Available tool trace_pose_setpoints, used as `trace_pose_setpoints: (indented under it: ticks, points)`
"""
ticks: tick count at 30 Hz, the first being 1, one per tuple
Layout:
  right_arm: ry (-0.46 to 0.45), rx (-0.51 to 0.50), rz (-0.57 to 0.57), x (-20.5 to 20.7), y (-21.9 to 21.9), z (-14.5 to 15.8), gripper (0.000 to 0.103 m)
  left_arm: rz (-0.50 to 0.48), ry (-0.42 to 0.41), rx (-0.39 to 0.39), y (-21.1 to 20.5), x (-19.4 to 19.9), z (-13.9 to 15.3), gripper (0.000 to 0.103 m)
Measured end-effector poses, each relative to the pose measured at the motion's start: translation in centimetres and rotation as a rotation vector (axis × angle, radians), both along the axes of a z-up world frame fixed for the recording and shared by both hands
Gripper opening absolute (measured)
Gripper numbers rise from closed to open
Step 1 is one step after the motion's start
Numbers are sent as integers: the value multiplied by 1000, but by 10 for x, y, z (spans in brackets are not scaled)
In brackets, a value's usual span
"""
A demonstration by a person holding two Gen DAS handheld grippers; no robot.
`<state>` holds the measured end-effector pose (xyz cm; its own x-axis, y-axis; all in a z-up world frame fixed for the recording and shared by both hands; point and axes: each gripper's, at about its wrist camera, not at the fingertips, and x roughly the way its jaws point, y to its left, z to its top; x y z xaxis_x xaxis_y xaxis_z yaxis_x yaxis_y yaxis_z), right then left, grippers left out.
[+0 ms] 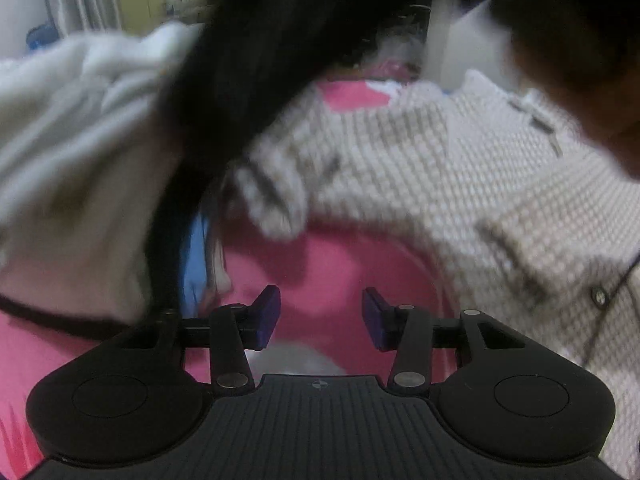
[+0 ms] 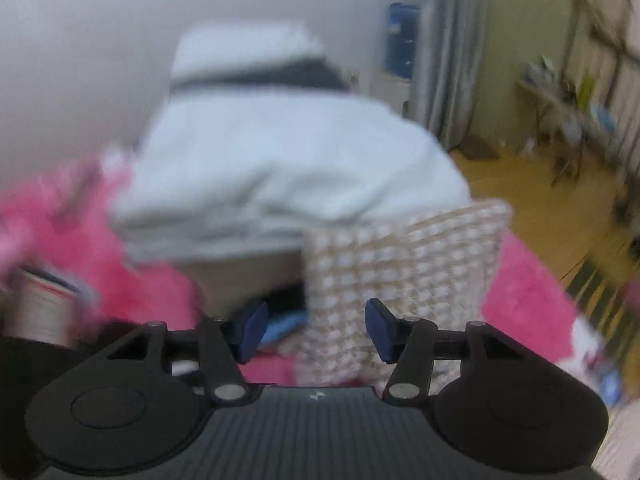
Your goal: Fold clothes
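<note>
A beige-and-white checked garment (image 1: 440, 168) with buttons lies spread over the pink sheet (image 1: 328, 264), right of and beyond my left gripper (image 1: 320, 316). That gripper is open, and only pink sheet shows between its blue pads. In the right wrist view my right gripper (image 2: 316, 330) is open too. A folded part of the checked garment (image 2: 400, 264) lies just beyond its gap, and neither pad presses on it. Both views are blurred.
A bulky white fleecy cloth (image 1: 72, 140) fills the left, with long dark hair (image 1: 240, 60) hanging across it. The white bulk (image 2: 280, 168) also lies ahead of the right gripper. Wooden floor (image 2: 560, 208), a curtain (image 2: 452, 60) and a blue dispenser (image 2: 402, 40) lie beyond the bed.
</note>
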<state>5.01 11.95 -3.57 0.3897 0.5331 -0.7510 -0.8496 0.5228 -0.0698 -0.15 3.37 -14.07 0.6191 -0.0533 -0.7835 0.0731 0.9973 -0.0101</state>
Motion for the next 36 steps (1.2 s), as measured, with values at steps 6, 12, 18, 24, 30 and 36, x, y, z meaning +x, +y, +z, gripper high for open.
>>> trace_pose_setpoints:
  ticks: [6,12,18,24,30,36]
  points:
    - [121,85,-169,33,-5,-21,8,68,81,-79,12,3,-10,45]
    - [271,432,-322,61,-88,47,8,4,-15,-49,3,2,3,45]
    - [299,743,-409,41,-194,132,8,-54,-28,-52,-22,11,10,46]
    - [200,828,-527,-8,-294,172,7,-151,-77,-5,-57,21,11,50]
    - [117,797,-832,-58,-400,152,7,-227,-50,21,-78,23,3,50]
    - [191,741,-1182,-95,-503,50,7,-236,11,48,-89,30,-8,50]
